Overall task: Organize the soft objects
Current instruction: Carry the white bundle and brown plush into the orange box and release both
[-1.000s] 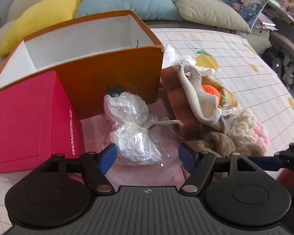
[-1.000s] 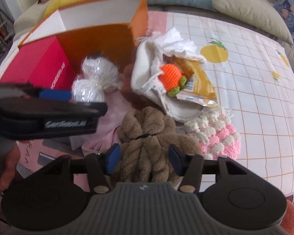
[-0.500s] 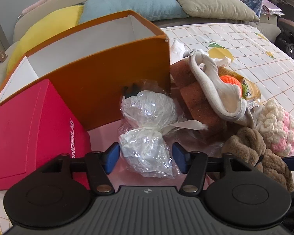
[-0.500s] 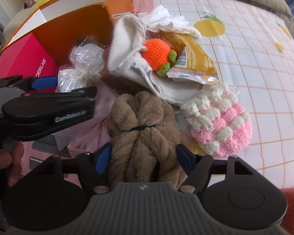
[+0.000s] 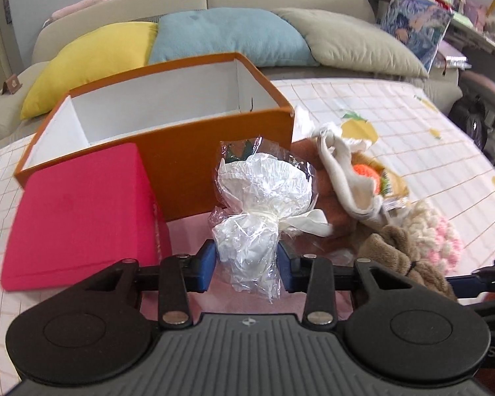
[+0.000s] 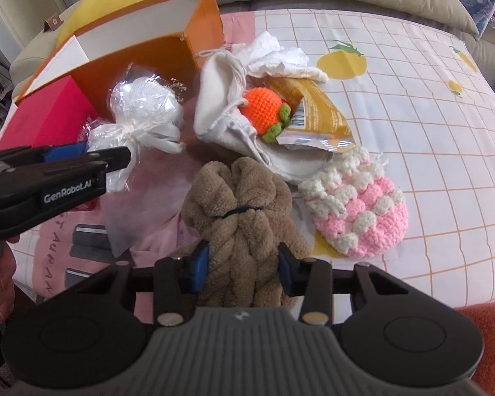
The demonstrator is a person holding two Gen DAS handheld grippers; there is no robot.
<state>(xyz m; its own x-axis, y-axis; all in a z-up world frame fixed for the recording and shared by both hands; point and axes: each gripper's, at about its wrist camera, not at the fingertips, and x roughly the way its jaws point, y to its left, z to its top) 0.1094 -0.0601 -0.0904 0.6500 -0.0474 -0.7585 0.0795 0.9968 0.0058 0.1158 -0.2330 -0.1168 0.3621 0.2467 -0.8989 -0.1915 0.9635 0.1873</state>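
Note:
My left gripper (image 5: 246, 267) is shut on the lower end of a white plastic-wrapped bundle (image 5: 260, 198), lifted in front of the open orange box (image 5: 214, 142). The bundle (image 6: 142, 112) and left gripper (image 6: 82, 155) also show in the right wrist view. My right gripper (image 6: 242, 269) is shut on the brown plush towel bundle (image 6: 237, 204), which is tied with a black band. Beside it lie a pink-and-white crochet pouch (image 6: 359, 208), an orange crochet fruit (image 6: 264, 109) in a cream cloth bag (image 6: 217, 99), and a yellow snack packet (image 6: 313, 112).
A red box (image 5: 79, 211) stands left of the orange box. White crumpled cloth (image 6: 274, 56) lies behind the bag. Yellow (image 5: 92, 62), blue (image 5: 227, 36) and beige (image 5: 356, 43) cushions line the sofa behind. The checked sheet (image 6: 412, 99) stretches to the right.
My left gripper closed on the wrapped bundle and raised it toward the orange box. My right gripper closed on the brown towel bundle.

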